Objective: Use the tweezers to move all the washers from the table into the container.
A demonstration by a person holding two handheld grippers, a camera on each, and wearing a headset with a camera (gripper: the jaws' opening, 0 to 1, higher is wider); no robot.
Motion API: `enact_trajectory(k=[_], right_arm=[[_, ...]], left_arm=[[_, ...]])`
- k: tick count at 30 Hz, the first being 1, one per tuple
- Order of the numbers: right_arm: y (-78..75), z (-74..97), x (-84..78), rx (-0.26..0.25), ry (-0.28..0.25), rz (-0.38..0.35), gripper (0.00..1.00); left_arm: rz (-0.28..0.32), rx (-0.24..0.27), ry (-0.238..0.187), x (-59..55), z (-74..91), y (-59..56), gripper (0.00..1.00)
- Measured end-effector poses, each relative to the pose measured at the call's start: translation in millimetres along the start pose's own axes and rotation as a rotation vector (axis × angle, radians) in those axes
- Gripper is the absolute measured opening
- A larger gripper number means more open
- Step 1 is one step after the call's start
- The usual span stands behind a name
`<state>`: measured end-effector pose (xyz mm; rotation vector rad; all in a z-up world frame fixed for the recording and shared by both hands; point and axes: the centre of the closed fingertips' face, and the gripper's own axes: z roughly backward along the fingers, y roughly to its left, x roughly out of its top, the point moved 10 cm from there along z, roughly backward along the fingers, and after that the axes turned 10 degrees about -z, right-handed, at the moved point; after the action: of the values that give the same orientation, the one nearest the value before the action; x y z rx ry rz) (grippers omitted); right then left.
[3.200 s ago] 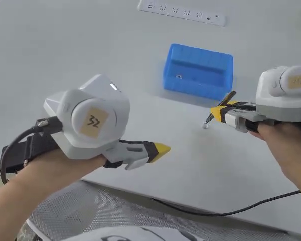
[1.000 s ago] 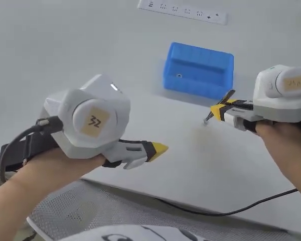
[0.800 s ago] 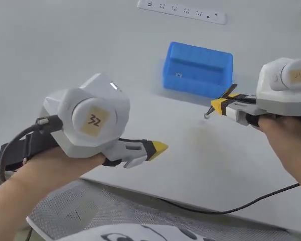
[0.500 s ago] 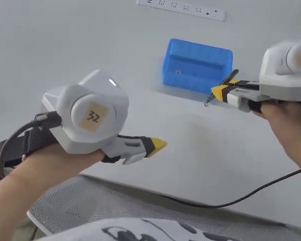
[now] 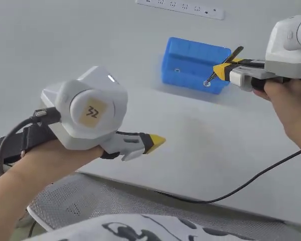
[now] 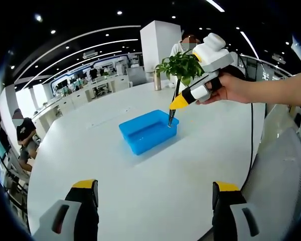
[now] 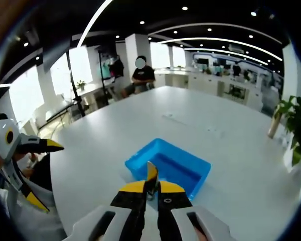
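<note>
The blue container (image 5: 195,60) stands on the white table, with one small washer (image 5: 176,71) lying inside it. My right gripper (image 5: 221,71) is shut on dark tweezers (image 5: 226,63). Their tip hangs at the container's near right rim and pinches a small silvery washer (image 5: 206,83). In the right gripper view the tweezers (image 7: 151,173) stick out between the closed jaws, over the container (image 7: 170,163). My left gripper (image 5: 158,143) hovers open over the table's near side, holding nothing. The left gripper view has the container (image 6: 148,131) ahead and the tweezers (image 6: 173,113) at its right end.
A white power strip (image 5: 180,7) lies at the table's far edge. A black cable (image 5: 251,175) runs across the near right of the table. A grey mesh chair (image 5: 90,206) sits below the table's front edge. People sit at far tables.
My right gripper has lifted the tweezers off the table and carried them back and up to the container's near rim. The left gripper has stayed in place.
</note>
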<state>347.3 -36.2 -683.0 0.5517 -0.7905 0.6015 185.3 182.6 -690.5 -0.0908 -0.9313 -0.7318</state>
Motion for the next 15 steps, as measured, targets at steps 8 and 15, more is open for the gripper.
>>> enact_trajectory(k=[8,15], right_arm=[[-12.3,-8.6,15.1,-0.041,-0.031,-0.005,0.04],[-25.0,-24.0,8.8,-0.095,-0.01,-0.005,0.04]], left_arm=[[0.002,-0.003,0.0,0.4,-0.2,-0.3,0.97],[0.002,0.0,-0.001,2.3,-0.3,0.4,0.97]])
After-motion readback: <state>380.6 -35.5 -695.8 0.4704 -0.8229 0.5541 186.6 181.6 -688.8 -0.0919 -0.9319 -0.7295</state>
